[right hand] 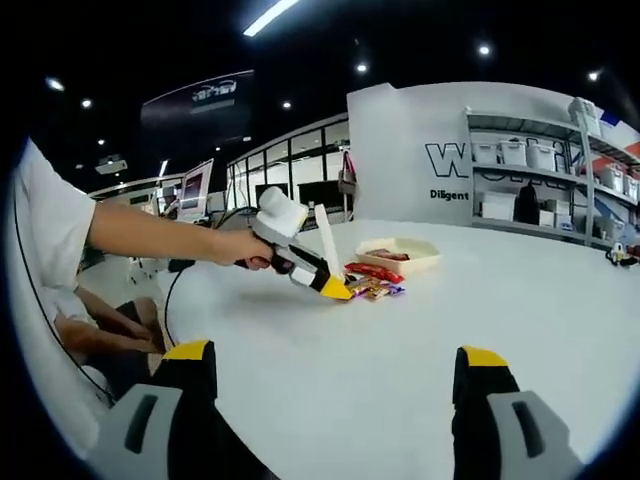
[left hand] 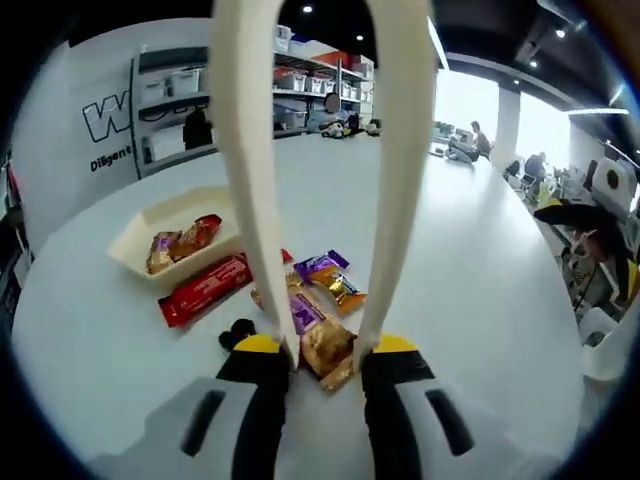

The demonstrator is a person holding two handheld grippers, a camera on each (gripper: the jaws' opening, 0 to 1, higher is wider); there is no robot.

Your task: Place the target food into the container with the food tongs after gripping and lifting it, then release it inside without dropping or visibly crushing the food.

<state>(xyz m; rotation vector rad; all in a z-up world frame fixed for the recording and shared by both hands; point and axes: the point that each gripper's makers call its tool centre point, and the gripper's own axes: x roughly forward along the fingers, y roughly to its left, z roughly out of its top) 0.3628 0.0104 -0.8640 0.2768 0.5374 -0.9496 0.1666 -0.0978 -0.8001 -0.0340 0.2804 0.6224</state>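
left claw (left hand: 325,352) clamping long cream tongs (left hand: 320,150), right claw (right hand: 335,375) spread open, crinkly foil snack wrappers (left hand: 320,320), shallow tray (left hand: 170,215)

The supporting surface is a white table (left hand: 480,260) with a smooth, matte top. Directly on it rest a cream rectangular tray (left hand: 140,235) (holding wrapped snacks), a red bar wrapper (left hand: 205,288) just beside the tray, and a loose cluster of purple-and-gold wrapped snacks (left hand: 320,300). A small black object (left hand: 237,333) lies near the cluster.

Glossy foil snack wrappers (left hand: 320,310) lie on a smooth matt table (left hand: 470,260).
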